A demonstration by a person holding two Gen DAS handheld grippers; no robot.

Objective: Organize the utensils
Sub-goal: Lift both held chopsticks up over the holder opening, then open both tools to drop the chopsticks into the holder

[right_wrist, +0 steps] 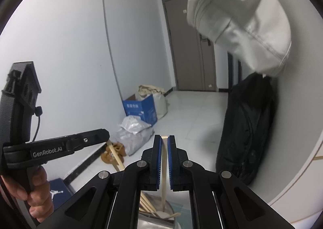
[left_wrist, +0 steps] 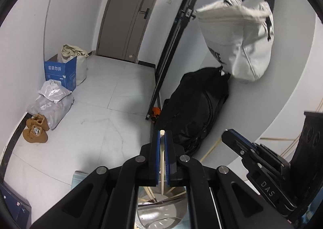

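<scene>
Down near the lens sat a steel cup (left_wrist: 159, 214) bristling with chopsticks, while the left gripper (left_wrist: 162, 138) and right gripper (right_wrist: 165, 142) each pinched one chopstick (left_wrist: 162, 160) upright above it, open floor (left_wrist: 113, 111) beyond.

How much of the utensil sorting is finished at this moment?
Done: several chopsticks already lie in the metal container below the grippers. In hand: the left gripper is shut on one chopstick, and the right gripper on another chopstick. Left: both held sticks are not yet released. Other loose utensils are not in view.
</scene>
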